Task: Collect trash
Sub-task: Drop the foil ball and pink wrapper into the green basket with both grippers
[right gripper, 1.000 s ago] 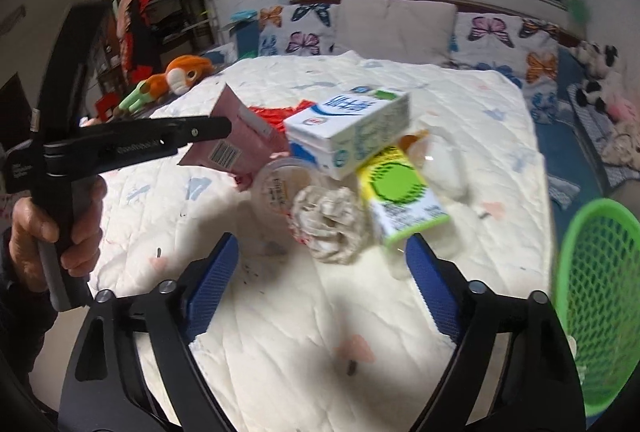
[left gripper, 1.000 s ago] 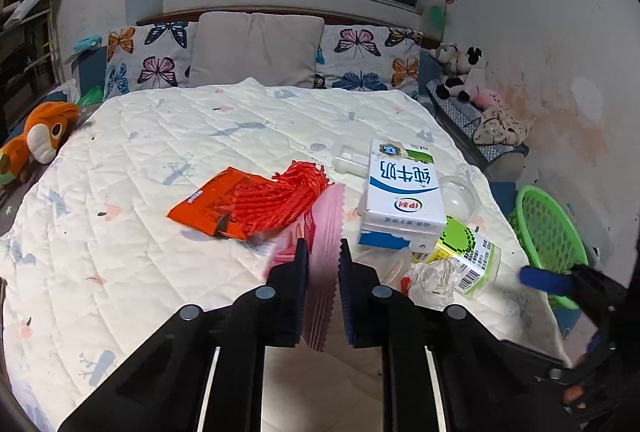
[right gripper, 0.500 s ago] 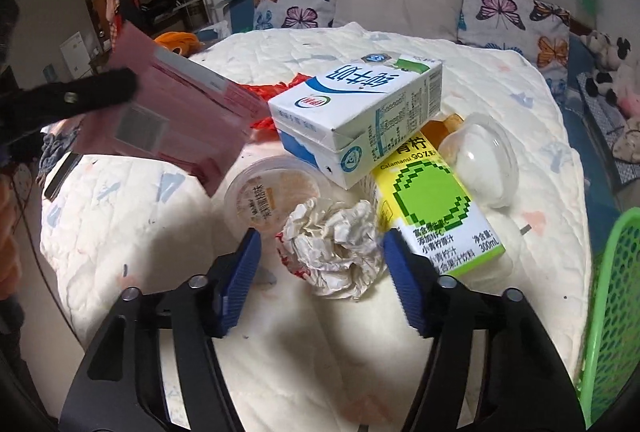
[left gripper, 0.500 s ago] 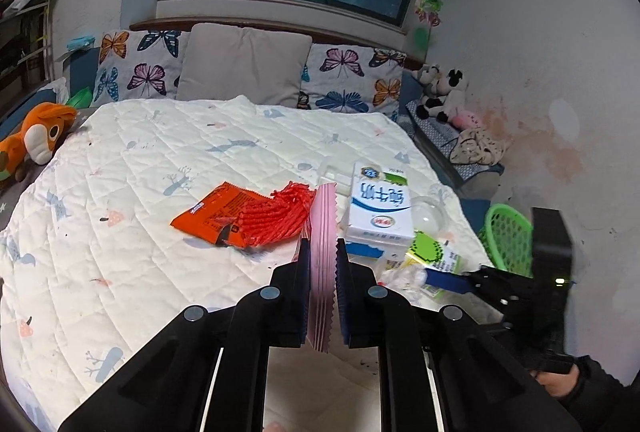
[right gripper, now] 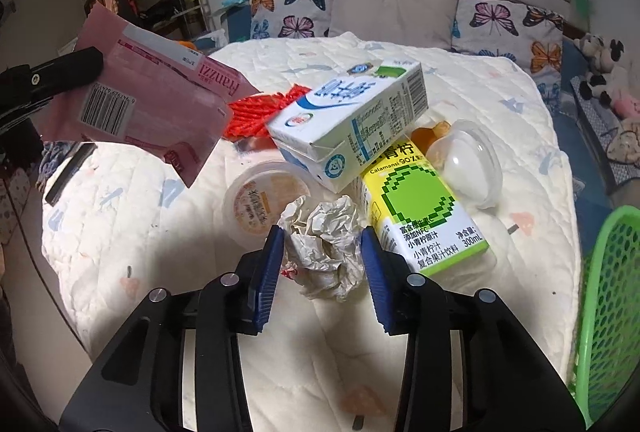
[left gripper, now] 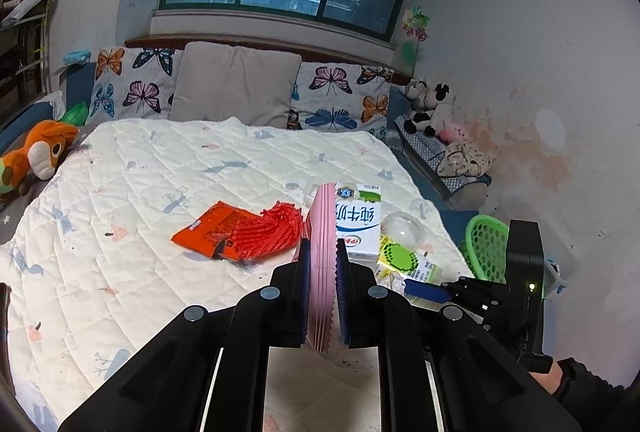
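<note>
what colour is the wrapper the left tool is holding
Pink wrapper, clearest in the right wrist view.

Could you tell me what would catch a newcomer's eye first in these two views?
Probably the pink Franzzi wrapper, lifted off the bed and pinched in the left gripper. Next, the crumpled paper ball sitting between the open fingers of the right gripper, in front of a heap with a blue-and-white milk carton leaning on a green-and-yellow calamansi juice carton. A green mesh basket waits beside the bed, at far right.

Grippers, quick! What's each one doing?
Left gripper: shut on the pink wrapper.
Right gripper: open, jaws either side of the crumpled paper.
</note>
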`<control>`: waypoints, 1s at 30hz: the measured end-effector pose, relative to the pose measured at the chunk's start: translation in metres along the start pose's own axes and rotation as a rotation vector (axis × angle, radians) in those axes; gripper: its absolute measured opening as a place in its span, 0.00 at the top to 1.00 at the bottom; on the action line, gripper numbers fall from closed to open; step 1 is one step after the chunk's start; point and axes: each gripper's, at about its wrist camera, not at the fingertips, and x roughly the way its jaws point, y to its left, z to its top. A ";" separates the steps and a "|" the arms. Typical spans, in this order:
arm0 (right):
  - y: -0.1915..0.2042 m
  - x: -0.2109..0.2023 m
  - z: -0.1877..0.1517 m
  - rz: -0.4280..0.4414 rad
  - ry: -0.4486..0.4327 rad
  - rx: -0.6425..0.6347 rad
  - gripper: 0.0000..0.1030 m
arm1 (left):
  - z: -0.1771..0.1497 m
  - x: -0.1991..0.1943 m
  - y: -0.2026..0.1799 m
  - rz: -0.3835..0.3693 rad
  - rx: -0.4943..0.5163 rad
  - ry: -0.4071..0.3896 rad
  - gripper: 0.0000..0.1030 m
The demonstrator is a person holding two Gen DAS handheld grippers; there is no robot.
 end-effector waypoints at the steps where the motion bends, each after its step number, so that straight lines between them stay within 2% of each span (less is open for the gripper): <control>1: 0.001 -0.006 -0.001 0.005 -0.011 0.001 0.60 | 0.001 -0.004 -0.003 -0.010 0.002 -0.006 0.89; 8: -0.004 -0.045 -0.011 0.004 -0.058 0.027 0.60 | 0.005 -0.015 -0.023 -0.063 0.032 -0.021 0.89; 15: -0.034 -0.085 -0.028 -0.064 -0.099 0.092 0.60 | 0.010 -0.006 -0.059 -0.139 0.076 -0.005 0.89; 21: -0.084 -0.117 -0.052 -0.169 -0.120 0.182 0.60 | 0.016 0.016 -0.101 -0.228 0.106 0.028 0.89; 30: -0.166 -0.160 -0.097 -0.329 -0.122 0.329 0.60 | 0.016 0.067 -0.186 -0.360 0.171 0.086 0.89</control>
